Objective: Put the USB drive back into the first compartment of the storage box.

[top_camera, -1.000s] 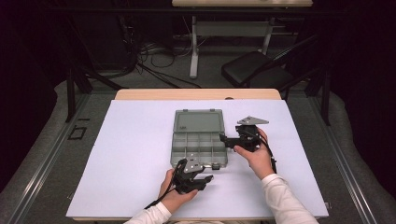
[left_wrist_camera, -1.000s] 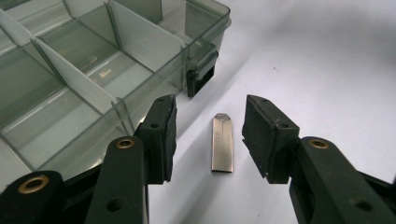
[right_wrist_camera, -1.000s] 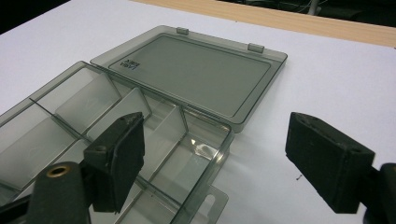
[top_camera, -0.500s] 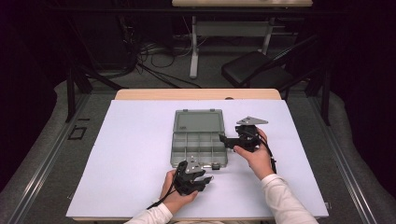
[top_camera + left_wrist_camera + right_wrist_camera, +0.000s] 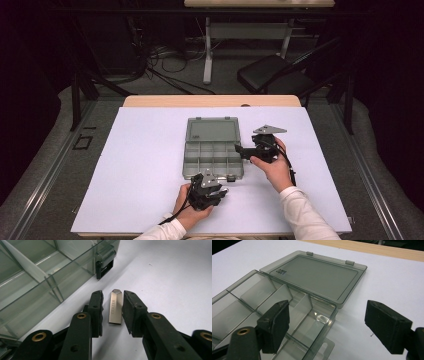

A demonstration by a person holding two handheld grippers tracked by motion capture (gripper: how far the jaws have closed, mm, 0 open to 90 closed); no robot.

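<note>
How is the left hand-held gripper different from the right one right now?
The left hand-held gripper has its jaws low on the white table, one on each side of a small silver USB stick. The right hand-held gripper has nothing between its jaws. The left one's jaws stand close together; the right one's are spread wide, one jaw over the open clear box. Both are black, open and near that box.

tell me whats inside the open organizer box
The compartments of the organizer box that show look empty. The right tool covers part of them. A metal usb stick lies outside, between the left tool jaws.
</note>
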